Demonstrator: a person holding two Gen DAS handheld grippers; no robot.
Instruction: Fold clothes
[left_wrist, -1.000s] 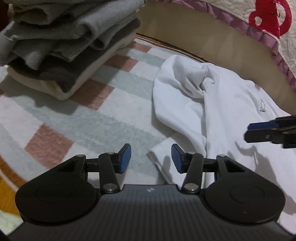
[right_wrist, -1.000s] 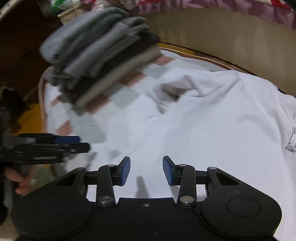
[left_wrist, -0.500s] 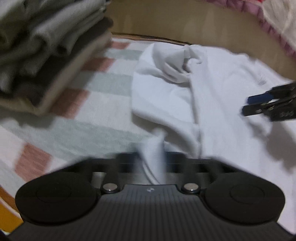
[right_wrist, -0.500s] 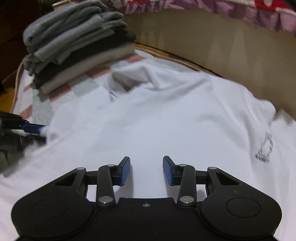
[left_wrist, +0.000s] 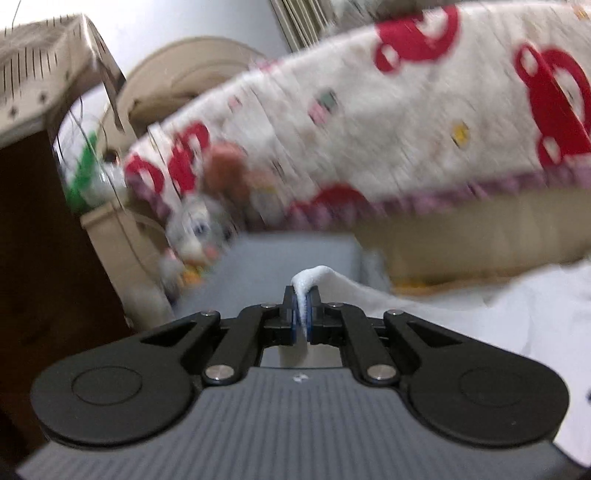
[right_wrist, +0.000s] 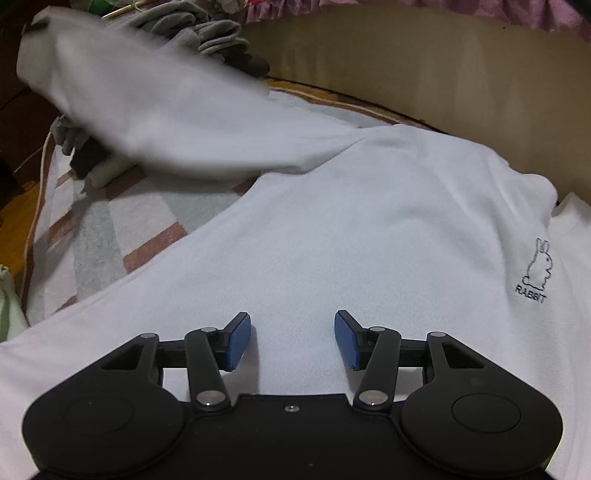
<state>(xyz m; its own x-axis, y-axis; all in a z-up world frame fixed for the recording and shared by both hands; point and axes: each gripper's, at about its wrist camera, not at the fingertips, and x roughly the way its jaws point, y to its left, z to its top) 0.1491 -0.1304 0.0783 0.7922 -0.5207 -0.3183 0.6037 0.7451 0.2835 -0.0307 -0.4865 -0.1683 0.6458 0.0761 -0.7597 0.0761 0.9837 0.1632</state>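
Between the left pads: a fold of the white sweatshirt (left_wrist: 309, 291), clamped in the left hand-held gripper (left_wrist: 303, 314), which stood apart a second ago.
Sleeve (right_wrist: 155, 107): now lifted off the checked blanket (right_wrist: 110, 221), blurred, across the folded stack (right_wrist: 207, 29).
Right hand-held gripper (right_wrist: 291, 341): still apart, over the sweatshirt's body.
Rabbit logo (right_wrist: 535, 273): right.

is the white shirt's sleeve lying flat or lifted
Lifted. The left claw is shut on the sleeve, which hangs raised over the white shirt.
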